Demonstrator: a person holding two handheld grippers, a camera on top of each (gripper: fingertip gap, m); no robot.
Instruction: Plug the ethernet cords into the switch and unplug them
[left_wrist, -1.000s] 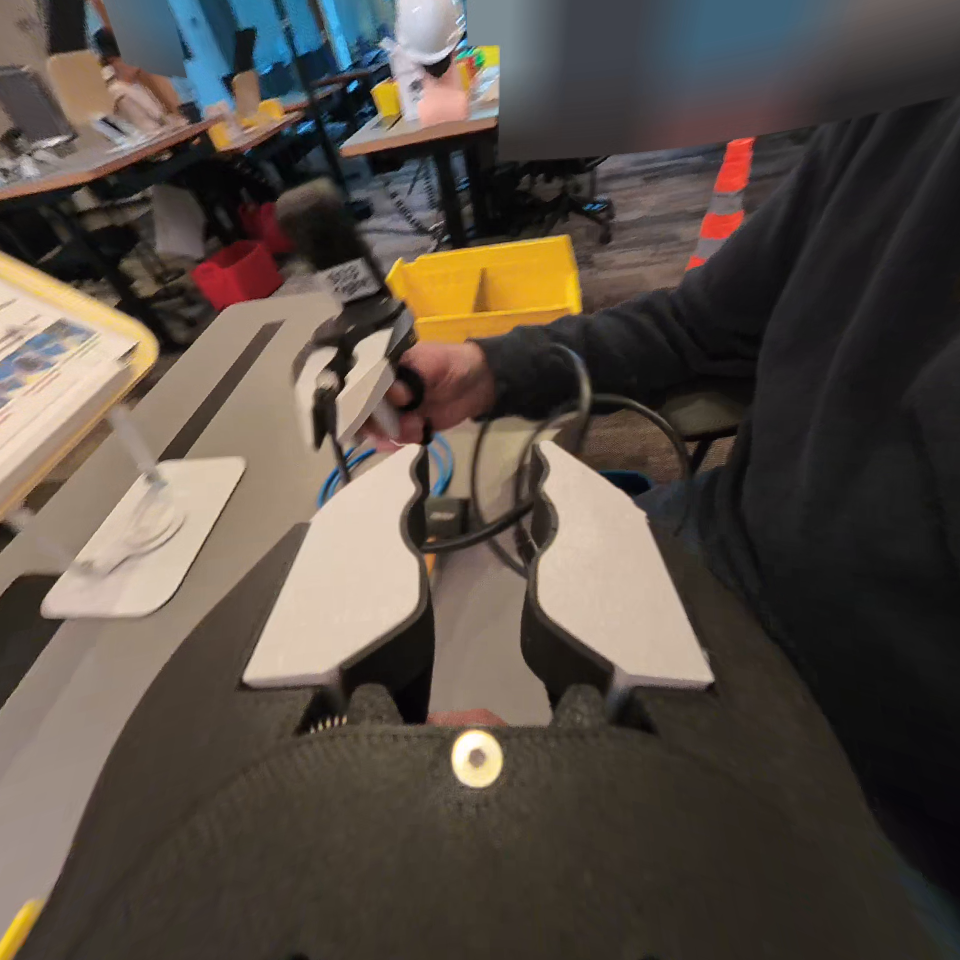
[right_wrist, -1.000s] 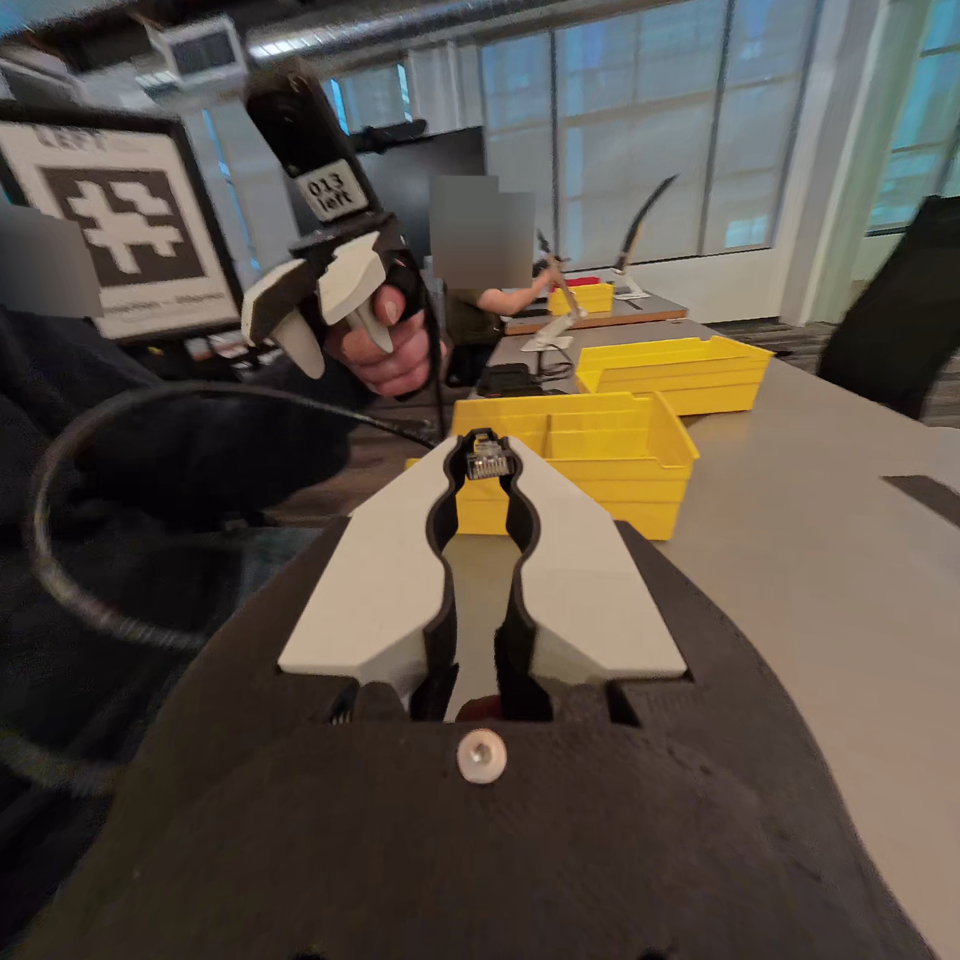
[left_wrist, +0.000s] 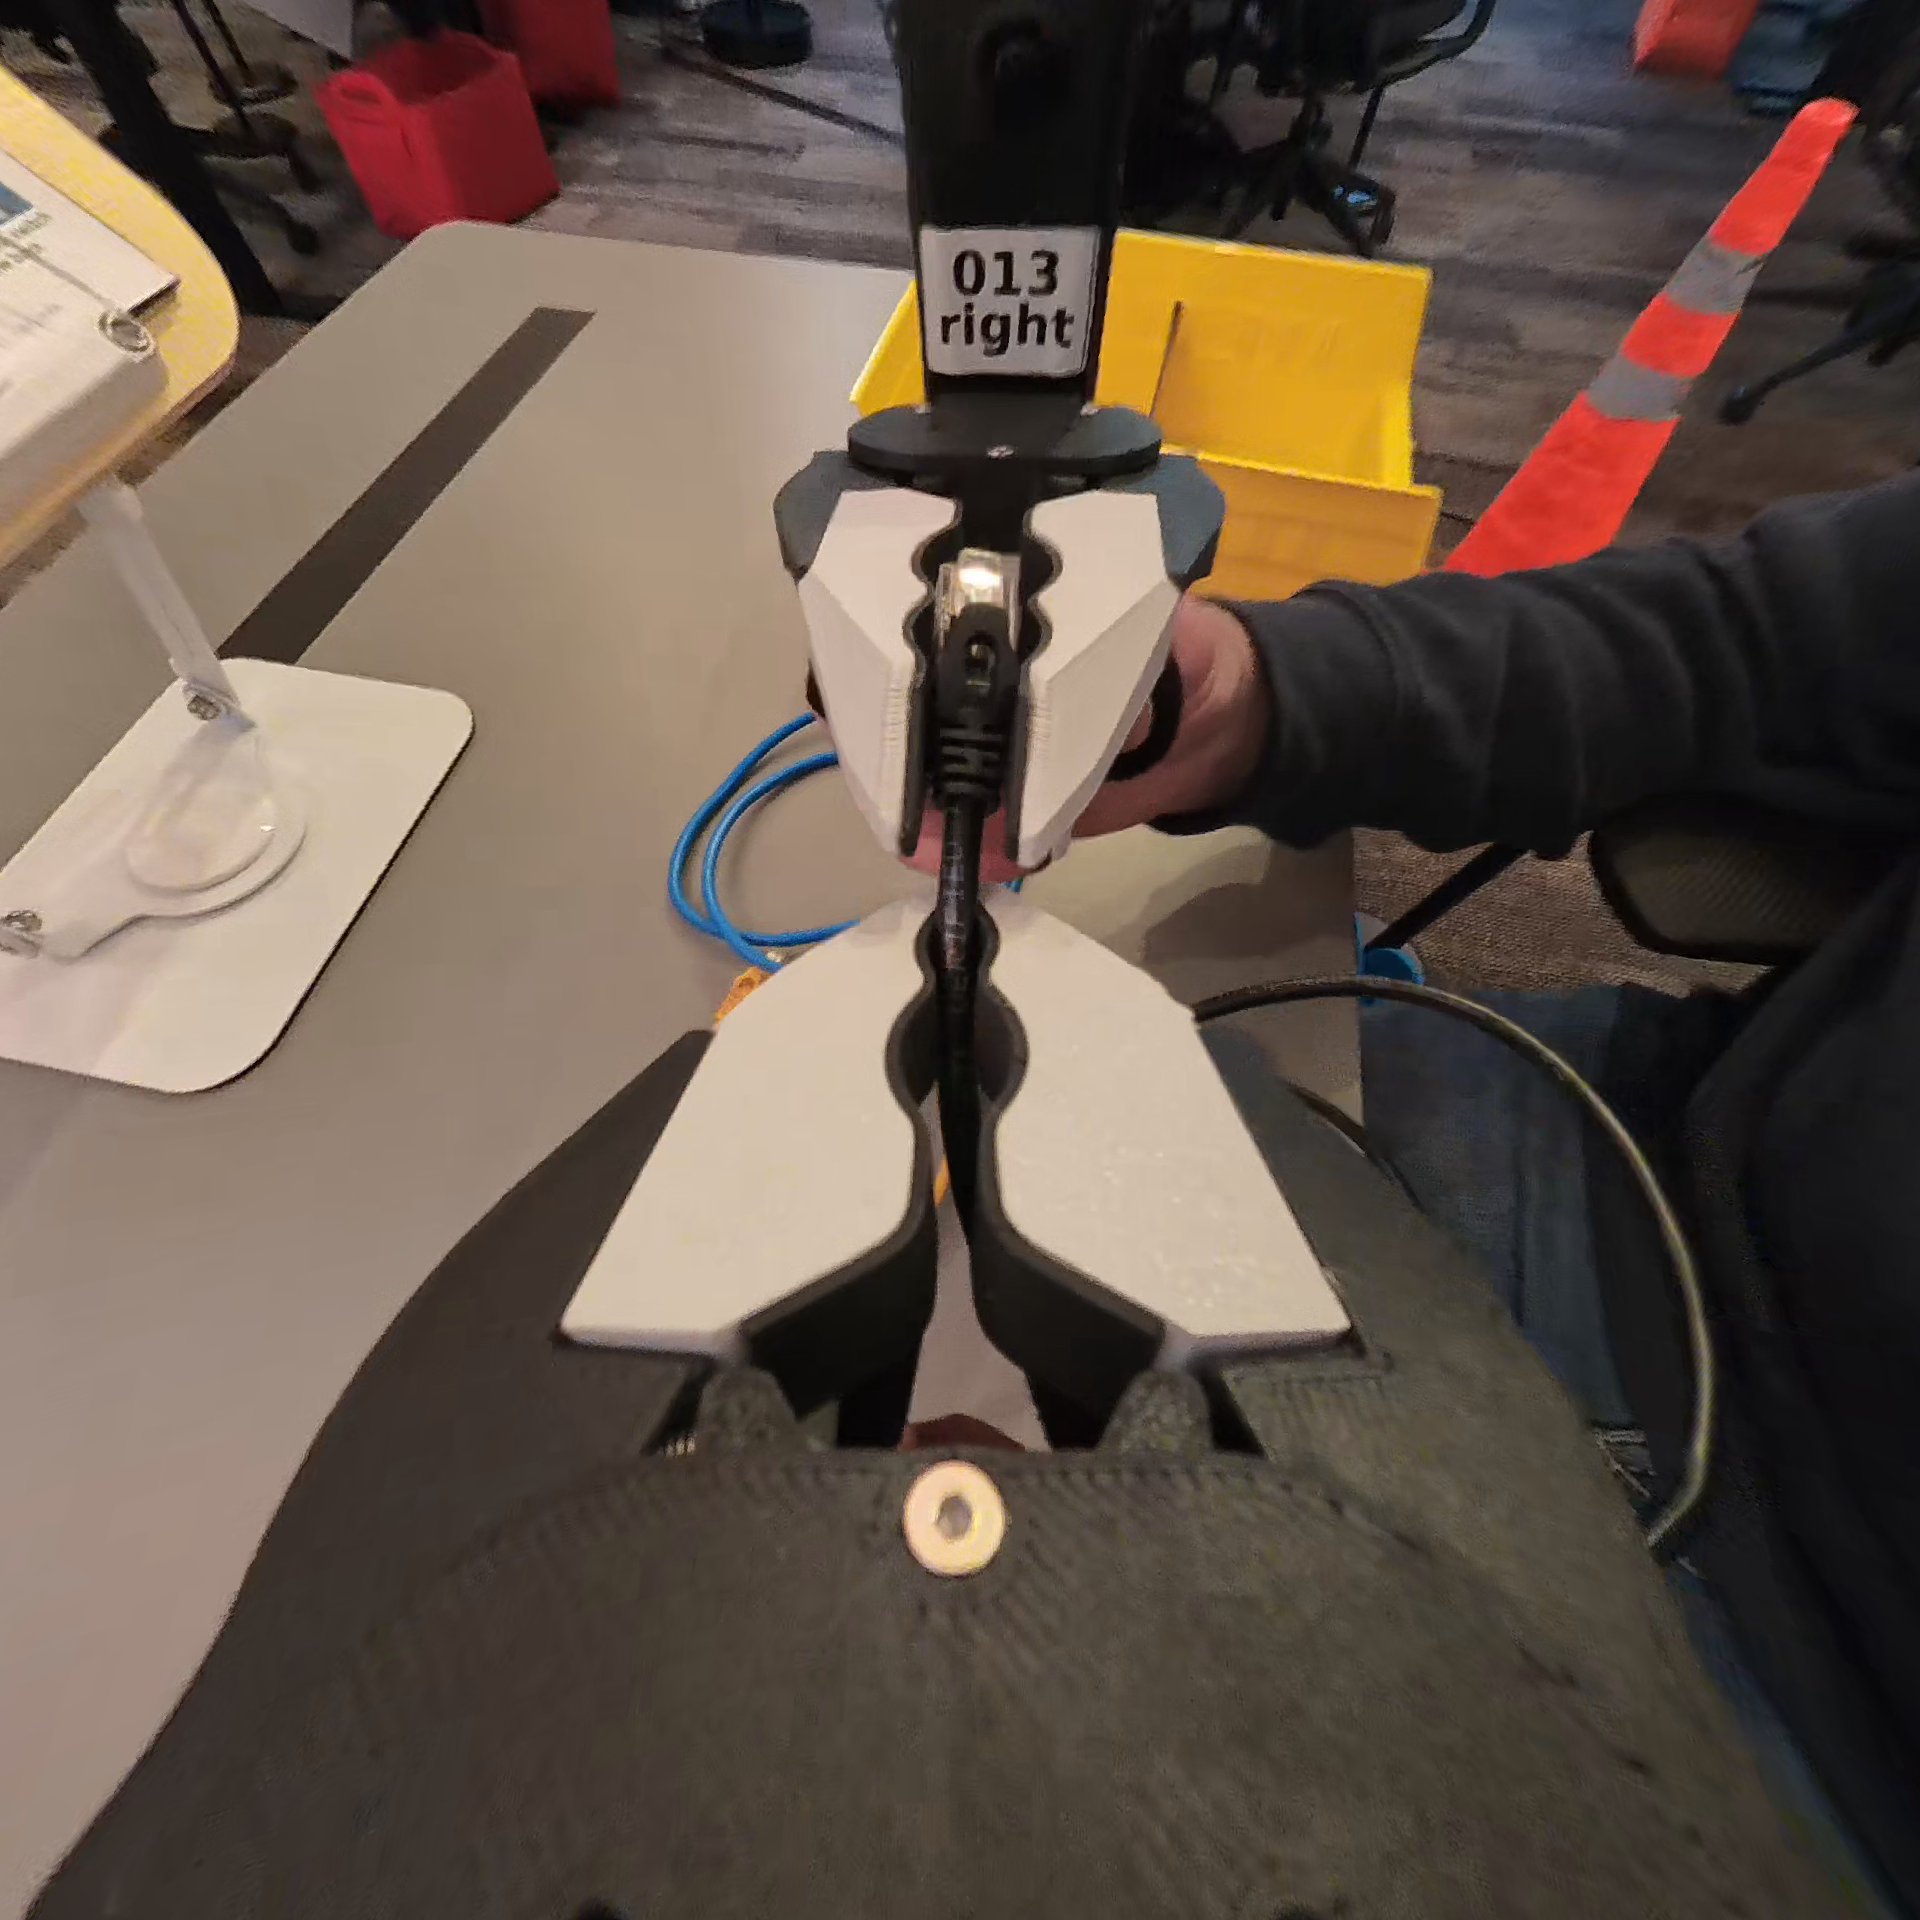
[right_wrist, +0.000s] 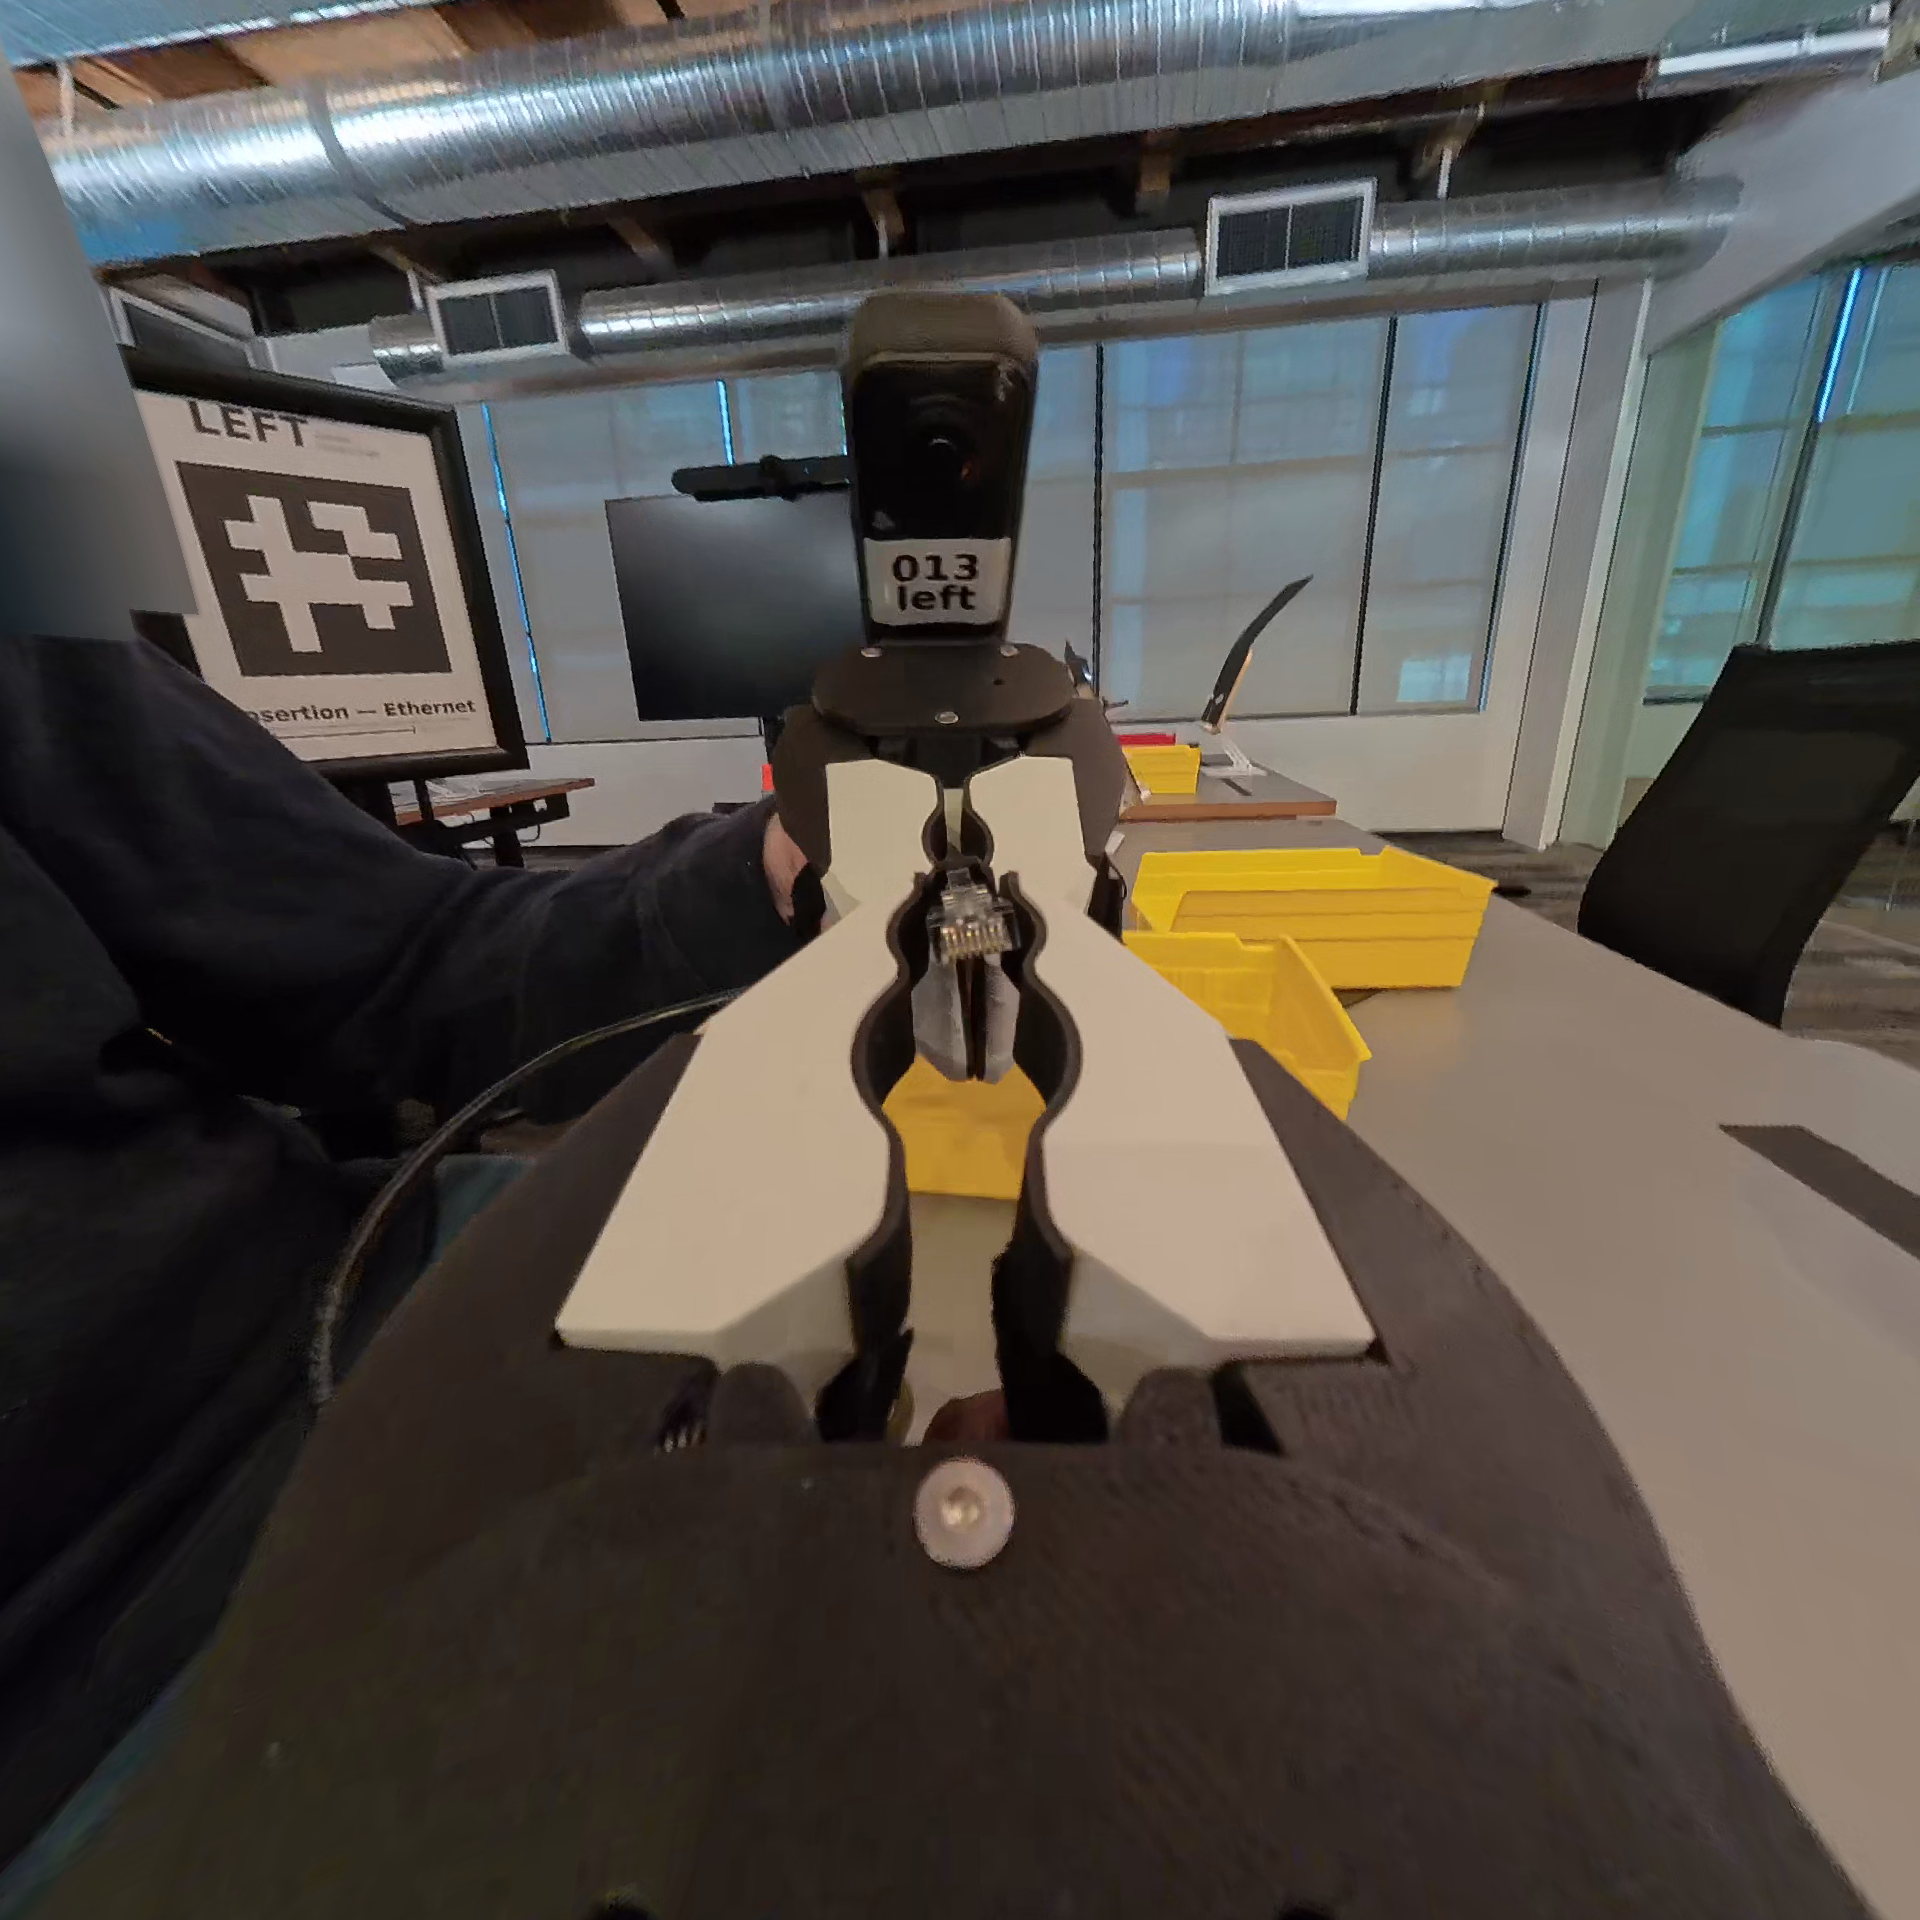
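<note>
The two tools have swung face to face: the right hand-held gripper (right_wrist: 968, 914) is clenching the black ethernet cord's plug (right_wrist: 968, 920), and the left hand-held gripper (left_wrist: 956, 935) is pinching that cord (left_wrist: 958, 997) just behind it, above the desk (left_wrist: 499, 935).

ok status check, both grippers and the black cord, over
Right gripper shut on black cord's plug. Left gripper shut on black cord just behind it. Switch not in view. Blue cable loose on table.
</note>
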